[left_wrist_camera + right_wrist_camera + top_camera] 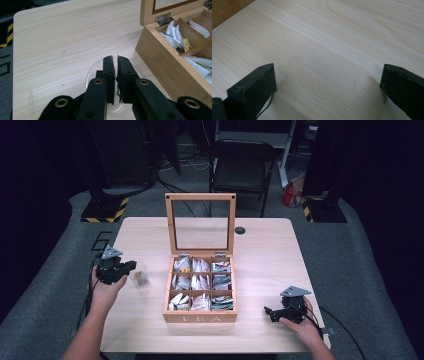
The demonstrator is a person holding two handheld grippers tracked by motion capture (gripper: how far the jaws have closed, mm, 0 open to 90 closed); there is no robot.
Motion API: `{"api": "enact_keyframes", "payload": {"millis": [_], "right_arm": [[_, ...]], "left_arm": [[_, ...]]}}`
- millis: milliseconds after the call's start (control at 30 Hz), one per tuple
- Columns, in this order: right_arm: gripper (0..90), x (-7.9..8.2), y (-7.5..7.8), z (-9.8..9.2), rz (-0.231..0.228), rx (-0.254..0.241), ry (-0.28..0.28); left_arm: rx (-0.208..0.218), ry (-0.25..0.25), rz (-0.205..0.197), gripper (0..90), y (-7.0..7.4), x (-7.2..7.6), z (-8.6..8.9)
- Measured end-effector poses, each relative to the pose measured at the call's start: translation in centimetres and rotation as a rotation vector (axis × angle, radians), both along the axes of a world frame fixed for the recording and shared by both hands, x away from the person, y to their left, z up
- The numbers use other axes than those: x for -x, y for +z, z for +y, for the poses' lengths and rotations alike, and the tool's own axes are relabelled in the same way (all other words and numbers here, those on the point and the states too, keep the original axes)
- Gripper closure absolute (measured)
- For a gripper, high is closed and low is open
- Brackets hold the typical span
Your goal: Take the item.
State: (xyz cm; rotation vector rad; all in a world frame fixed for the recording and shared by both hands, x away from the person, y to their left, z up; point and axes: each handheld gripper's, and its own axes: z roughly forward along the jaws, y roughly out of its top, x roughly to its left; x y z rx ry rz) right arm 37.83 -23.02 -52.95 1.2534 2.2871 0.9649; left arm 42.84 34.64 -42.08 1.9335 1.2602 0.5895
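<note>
High view overhead facing forward over table (260, 250), left gripper view close, sharing tea box (160, 57), right gripper view nearest tabletop

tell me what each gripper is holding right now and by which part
The left gripper is shut on the near rim of the clear glass cup. The right gripper is open over the table, holding nothing.

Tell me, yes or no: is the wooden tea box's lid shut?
No, the glass-paned lid of the wooden tea box stands upright, open, exposing the compartments.
</note>
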Motion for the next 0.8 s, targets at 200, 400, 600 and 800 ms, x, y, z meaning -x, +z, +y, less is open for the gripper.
{"api": "enact_keyframes", "payload": {"millis": [200, 400, 600, 800], "right_arm": [[0.0, 0.0, 0.0, 0.0, -0.001, 0.002, -0.001], [0.0, 0.0, 0.0, 0.0, 0.0, 0.001, 0.001], [0.0, 0.0, 0.0, 0.0, 0.0, 0.001, 0.002], [0.0, 0.0, 0.0, 0.0, 0.0, 0.006, 0.001]], "left_arm": [[0.005, 0.004, -0.01, 79.3, 0.1, 0.1, 0.2], [0.028, 0.006, -0.013, 74.3, 0.3, 0.3, 0.4], [0.059, -0.013, -0.005, 64.9, 0.5, 0.7, 0.3], [0.075, -0.052, -0.023, 56.2, 1.2, 1.2, -0.1]]}}
